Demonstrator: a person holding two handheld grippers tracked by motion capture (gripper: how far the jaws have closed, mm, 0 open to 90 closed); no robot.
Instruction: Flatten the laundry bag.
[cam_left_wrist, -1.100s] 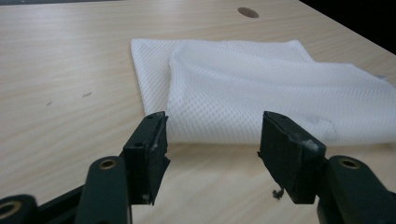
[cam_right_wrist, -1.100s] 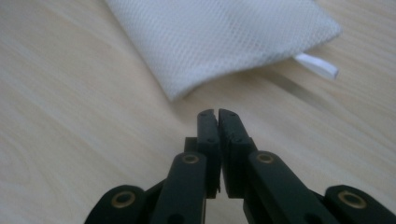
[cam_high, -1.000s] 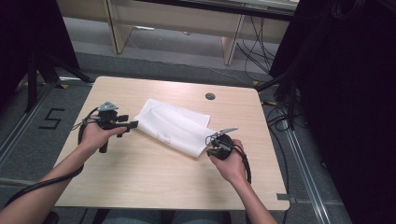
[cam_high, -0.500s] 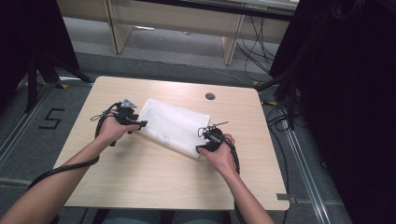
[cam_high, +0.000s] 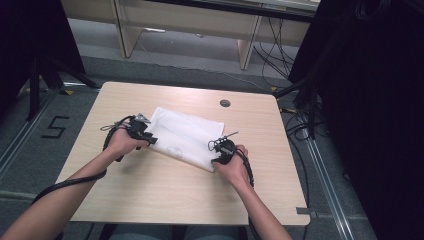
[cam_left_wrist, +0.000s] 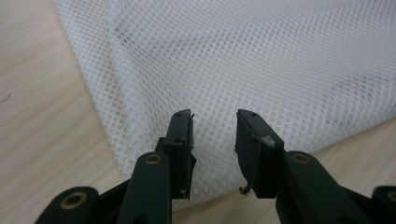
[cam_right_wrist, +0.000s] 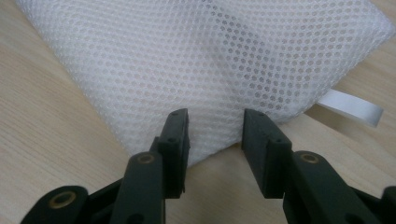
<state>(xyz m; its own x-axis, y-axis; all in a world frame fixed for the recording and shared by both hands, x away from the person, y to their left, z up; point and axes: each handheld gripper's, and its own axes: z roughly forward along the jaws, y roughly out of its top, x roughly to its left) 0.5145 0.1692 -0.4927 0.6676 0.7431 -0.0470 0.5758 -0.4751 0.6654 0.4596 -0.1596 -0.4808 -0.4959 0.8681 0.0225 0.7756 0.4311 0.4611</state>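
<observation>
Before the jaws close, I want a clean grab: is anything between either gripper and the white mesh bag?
Nothing visible. The left gripper and the right gripper each sit at a near corner of the mesh bag, jaws apart and closing in, with mesh between them.

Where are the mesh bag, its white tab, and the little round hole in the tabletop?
mesh bag (cam_high: 182, 136), high view, middle of the white mesh
tab (cam_right_wrist: 351, 108), right gripper view, middle of the strip
hole (cam_high: 225, 103), high view, its dark centre

White mesh on pale wood.
My mesh bag (cam_high: 186, 137) is white honeycomb netting; my tongs' jaws black, table (cam_high: 165, 195) light woodgrain.
</observation>
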